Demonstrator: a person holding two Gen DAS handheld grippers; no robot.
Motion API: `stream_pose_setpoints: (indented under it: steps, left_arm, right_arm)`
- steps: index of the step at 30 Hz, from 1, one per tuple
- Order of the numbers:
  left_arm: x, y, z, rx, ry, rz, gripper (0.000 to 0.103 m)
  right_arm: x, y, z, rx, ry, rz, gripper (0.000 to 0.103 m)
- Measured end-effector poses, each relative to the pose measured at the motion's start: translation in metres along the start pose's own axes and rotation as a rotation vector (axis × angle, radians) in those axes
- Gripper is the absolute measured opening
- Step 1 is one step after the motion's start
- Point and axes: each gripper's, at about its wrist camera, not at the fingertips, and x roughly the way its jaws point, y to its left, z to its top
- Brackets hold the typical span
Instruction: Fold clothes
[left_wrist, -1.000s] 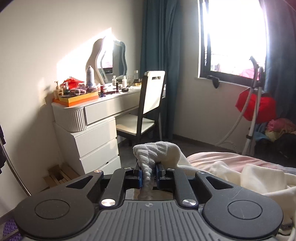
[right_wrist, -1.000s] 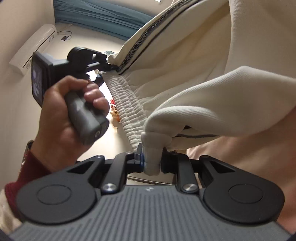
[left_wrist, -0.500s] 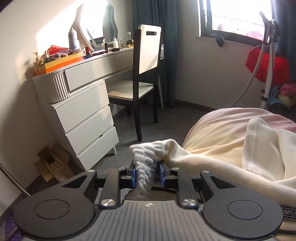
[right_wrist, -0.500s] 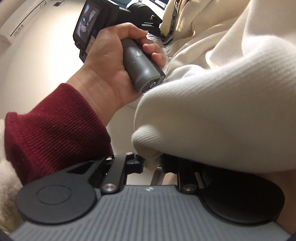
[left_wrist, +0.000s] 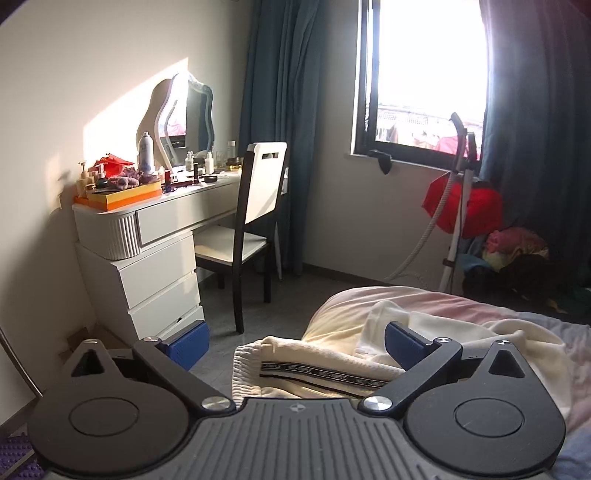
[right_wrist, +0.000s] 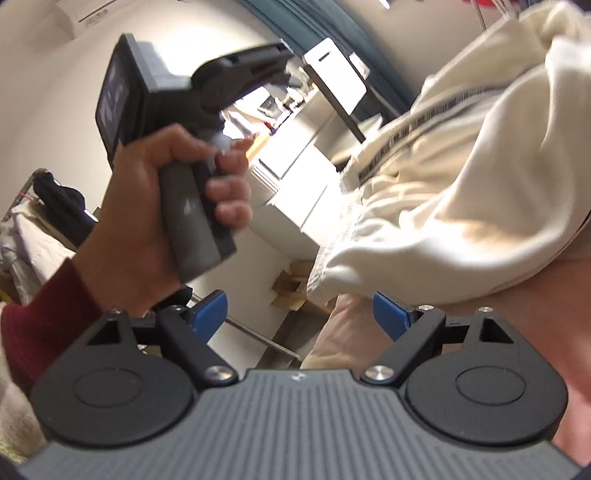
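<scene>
Both the left claw and right claw are opening wide, gripping nothing, with the cream ribbed garment dropped just ahead on the bed; smooth it flat before regrasping.

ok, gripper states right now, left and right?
Left gripper: opening, jaws wide, gripping nothing; the cream garment lies loose below it.
Right gripper: opening, jaws wide, empty; the garment's edge is just beyond it.
</scene>
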Motion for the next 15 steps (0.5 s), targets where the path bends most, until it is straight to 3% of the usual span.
stream_pose_setpoints:
  steps: [4, 8, 11, 15]
  left_arm:
    - [-0.063, -0.032, -0.005, 0.017, -0.013, -0.083, 0.103]
    - [-0.105, -0.078, -0.011, 0.102, -0.033, -0.150, 0.103]
    - [-0.113, -0.120, -0.020, 0.145, -0.024, -0.195, 0.103]
    - [-0.096, -0.178, -0.033, 0.155, 0.026, -0.245, 0.103]
  right_arm:
    - [-0.084, 0.002, 0.013, -0.156, -0.151, -0.110, 0.103]
    - [-0.151, -0.014, 0.010, -0.213, -0.272, -0.291, 0.103]
    - [-0.185, -0.041, 0.010, -0.207, -0.332, -0.365, 0.103]
    - [-0.182, -0.088, 0.003, -0.222, -0.390, -0.481, 0.103]
